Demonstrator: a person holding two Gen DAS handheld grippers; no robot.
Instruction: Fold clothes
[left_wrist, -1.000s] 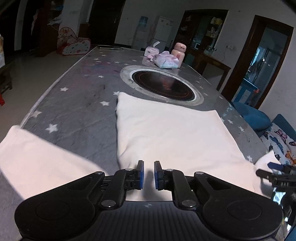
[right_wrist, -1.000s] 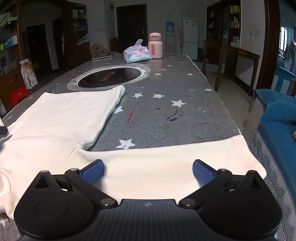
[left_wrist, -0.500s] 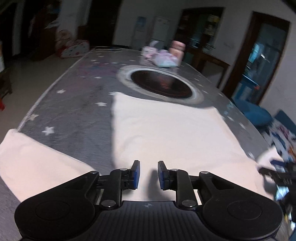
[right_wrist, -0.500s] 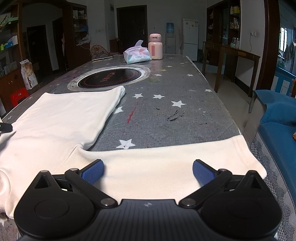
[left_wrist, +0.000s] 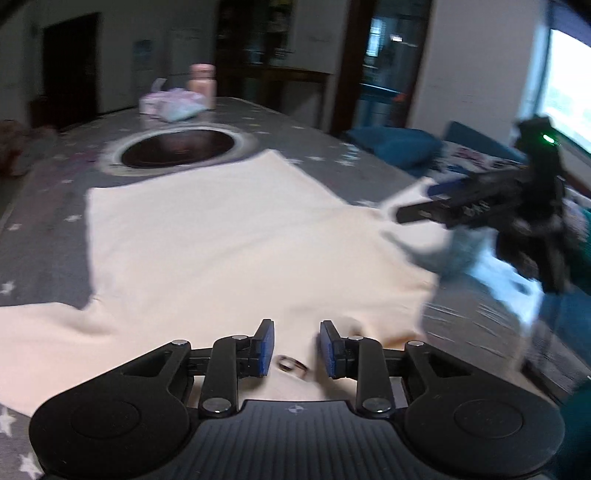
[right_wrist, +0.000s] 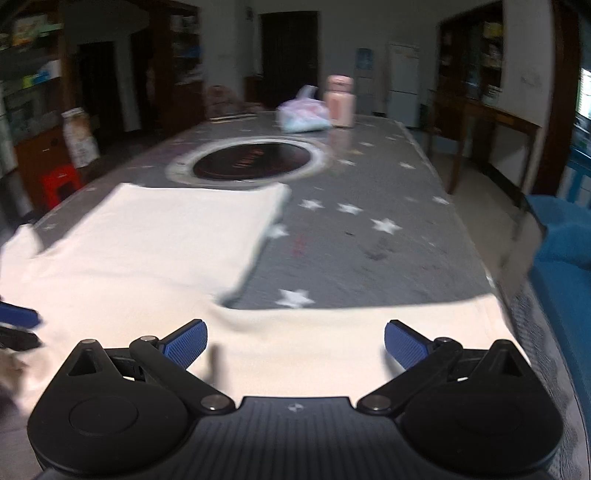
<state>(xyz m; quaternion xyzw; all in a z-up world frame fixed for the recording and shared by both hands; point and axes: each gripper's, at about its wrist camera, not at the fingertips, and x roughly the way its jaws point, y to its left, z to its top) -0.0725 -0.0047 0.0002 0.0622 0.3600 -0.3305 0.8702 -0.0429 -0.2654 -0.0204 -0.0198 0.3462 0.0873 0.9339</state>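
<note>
Shirt (left_wrist: 221, 236): a cream long-sleeved top, spread flat on the star-patterned table (right_wrist: 388, 258), body running away from both tools toward the round hob (right_wrist: 255, 162) and one sleeve out to each side.

Left gripper (left_wrist: 293, 349) hangs low over the collar end, its jaws a narrow gap apart with nothing between them; a small dark mark, perhaps the neck label, shows on the cloth just below that gap. Right gripper (right_wrist: 295, 341) has its jaws spread wide and empty, with the right sleeve (right_wrist: 369, 332) lying crosswise directly under and ahead of its pads, the cuff reaching to the table edge on its outer side. In the left view the right tool appears off to the right, above that sleeve; both views are smeared, so fine contact cannot be read.

As I judge it, the step in hand is taking hold near the shoulders or sleeves for a fold inward; no fold shows on the cloth. A laid-flat shirt suits this stage, though it would equally suit a shirt spread out again, so I go no further than that. A grip here would call for each tool to come down onto the cloth, close on one edge of fabric only, and lift without dragging the body askew.

The cloth looks soft, thin and limp, lying smooth with one slight ripple near the right armpit.
</note>
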